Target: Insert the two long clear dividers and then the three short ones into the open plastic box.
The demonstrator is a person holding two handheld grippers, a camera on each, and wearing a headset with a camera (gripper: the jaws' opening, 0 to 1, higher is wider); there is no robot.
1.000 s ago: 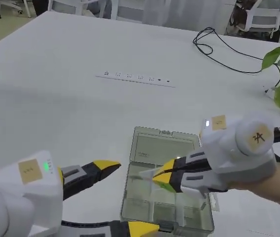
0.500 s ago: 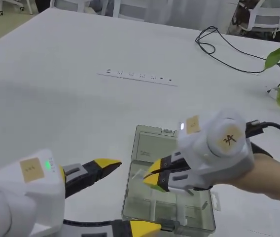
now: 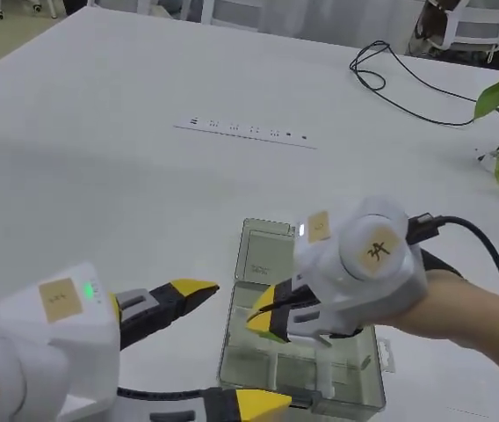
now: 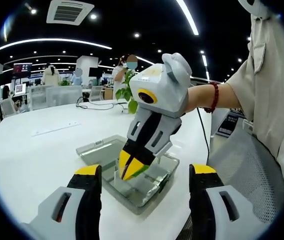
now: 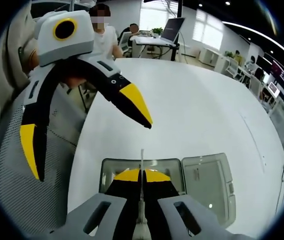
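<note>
Right tool (image 3: 263,318), lower centre of the head view: jaws clenched on a thin clear divider (image 5: 142,156), seen edge-on in the right gripper view, tips over the left part of the open plastic box (image 3: 359,367). Left tool (image 3: 236,345), lower left: jaws spread wide, grasping nothing, flanking the box's lower-left corner. The box lies on the white table (image 3: 100,176), its lid (image 3: 263,251) folded flat toward the frame top. A black cable (image 3: 408,79) lies at upper right
</note>
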